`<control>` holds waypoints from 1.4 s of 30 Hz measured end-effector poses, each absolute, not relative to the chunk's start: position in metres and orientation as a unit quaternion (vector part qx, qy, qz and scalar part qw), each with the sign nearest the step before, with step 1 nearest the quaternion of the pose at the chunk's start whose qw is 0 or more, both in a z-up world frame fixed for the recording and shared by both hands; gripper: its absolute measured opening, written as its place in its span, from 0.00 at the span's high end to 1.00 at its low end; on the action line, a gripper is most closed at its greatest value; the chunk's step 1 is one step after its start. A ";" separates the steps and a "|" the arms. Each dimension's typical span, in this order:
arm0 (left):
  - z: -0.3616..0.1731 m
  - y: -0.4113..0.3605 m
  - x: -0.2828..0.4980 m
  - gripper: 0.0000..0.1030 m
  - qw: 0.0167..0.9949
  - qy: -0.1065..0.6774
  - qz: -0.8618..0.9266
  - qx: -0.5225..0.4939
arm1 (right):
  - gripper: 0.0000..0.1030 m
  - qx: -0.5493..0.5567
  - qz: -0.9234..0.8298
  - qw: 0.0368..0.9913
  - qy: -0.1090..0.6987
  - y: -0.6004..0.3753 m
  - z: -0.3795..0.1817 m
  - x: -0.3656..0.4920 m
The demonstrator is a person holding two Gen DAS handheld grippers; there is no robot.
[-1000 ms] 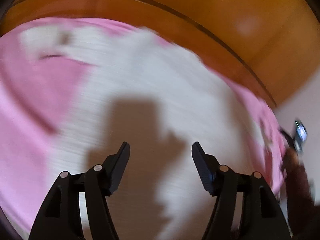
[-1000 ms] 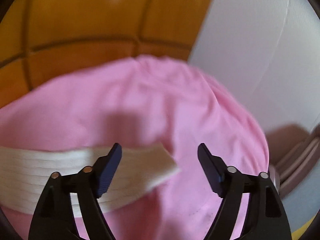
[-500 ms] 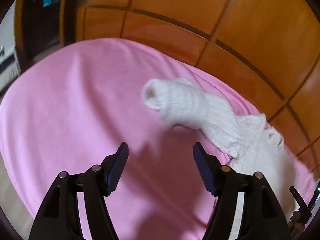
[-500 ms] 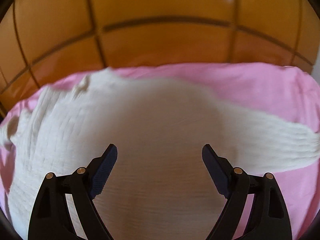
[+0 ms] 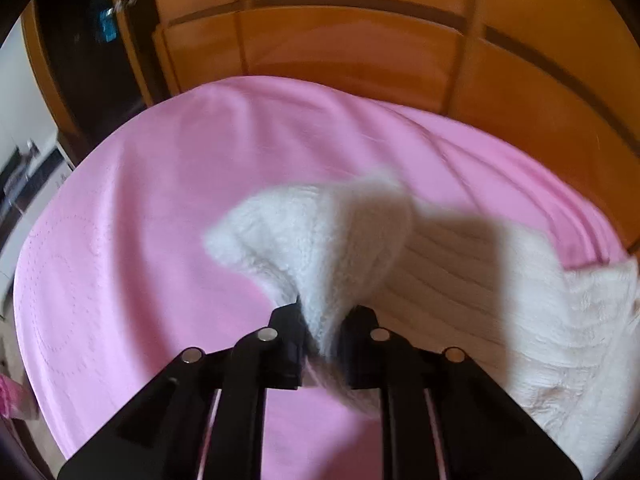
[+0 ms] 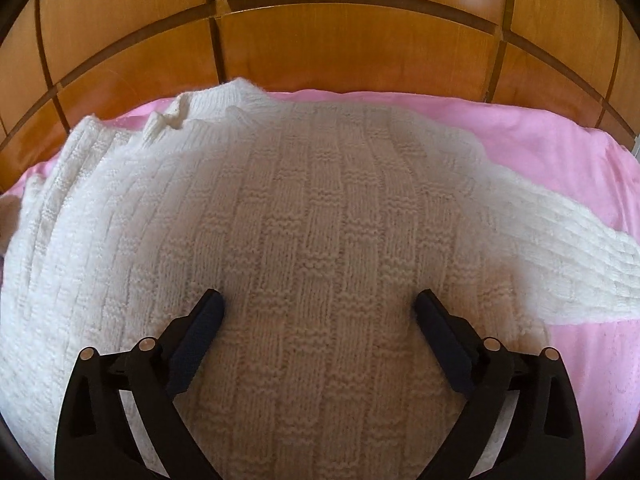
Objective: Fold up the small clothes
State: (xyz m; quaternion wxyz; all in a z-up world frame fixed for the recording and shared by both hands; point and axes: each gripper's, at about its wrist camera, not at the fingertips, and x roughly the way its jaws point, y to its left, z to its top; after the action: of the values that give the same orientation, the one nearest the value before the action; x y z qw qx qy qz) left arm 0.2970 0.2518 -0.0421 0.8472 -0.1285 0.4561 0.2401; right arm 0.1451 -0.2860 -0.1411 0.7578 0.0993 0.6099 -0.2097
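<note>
- Here the white knit sweater point(image 6: 304, 240) lies spread on the pink sheet point(image 5: 140, 240), filling the middle and left of the right wrist view, with one sleeve point(image 6: 560, 248) trailing off to the right edge of the frame.
- In the left wrist view the other sleeve's cuff point(image 5: 320, 248) rises from the lower centre of the frame, pinched in the left tool point(image 5: 323, 332); the rest of the knit runs off to the lower right.
- The left tool's jaws have just been closing and now stand clamped on that cuff, wool bunched between them.
- The right tool point(image 6: 318, 312) has its jaws wide apart, having just been opening further, and it hangs low over the sweater's body; whether the tips touch the knit I cannot tell, and nothing is gripped.
- The sweater looks soft, thick and light, so I judge it will drape and sag rather than hold a crease, and the loose ribbing may stretch if pulled hard.
- Good holds seem to be the cuffs, the hem corners and the shoulder seams, where the knit is doubled and firmer.
- Compared with half a second ago, the left tool was open with the cuff lying ahead of it on the sheet; now it has the cuff.
- The right wrist view shows the same chest area, only nearer and sharper.
</note>
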 end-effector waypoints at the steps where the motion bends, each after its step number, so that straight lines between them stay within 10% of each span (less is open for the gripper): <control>1: -0.035 0.265 0.292 0.90 0.848 0.452 0.245 -0.131 | 0.06 0.100 -0.209 0.758 0.610 -0.285 -0.142 0.145; 16: 0.022 0.425 0.227 0.90 0.789 0.500 0.242 -0.263 | 0.05 0.091 -0.212 0.756 0.612 -0.284 -0.146 0.150; 21: -0.007 0.438 0.227 0.44 0.786 0.462 0.249 -0.325 | 0.05 0.091 -0.213 0.756 0.613 -0.283 -0.146 0.151; 23: -0.009 0.441 0.215 0.40 0.786 0.454 0.273 -0.317 | 0.05 0.090 -0.213 0.755 0.613 -0.283 -0.146 0.151; 40: -0.078 0.454 0.217 0.46 0.783 0.387 0.249 -0.418 | 0.04 0.077 -0.216 0.752 0.618 -0.279 -0.149 0.154; 42: -0.080 0.450 0.225 0.87 0.792 0.382 0.257 -0.401 | 0.04 0.076 -0.216 0.751 0.619 -0.279 -0.150 0.155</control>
State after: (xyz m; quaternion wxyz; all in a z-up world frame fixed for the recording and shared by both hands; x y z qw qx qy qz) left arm 0.2250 0.4504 -0.0800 0.7920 -0.4008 0.3822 0.2570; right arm 0.1550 -0.2786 -0.1501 0.7514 0.0765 0.6189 -0.2158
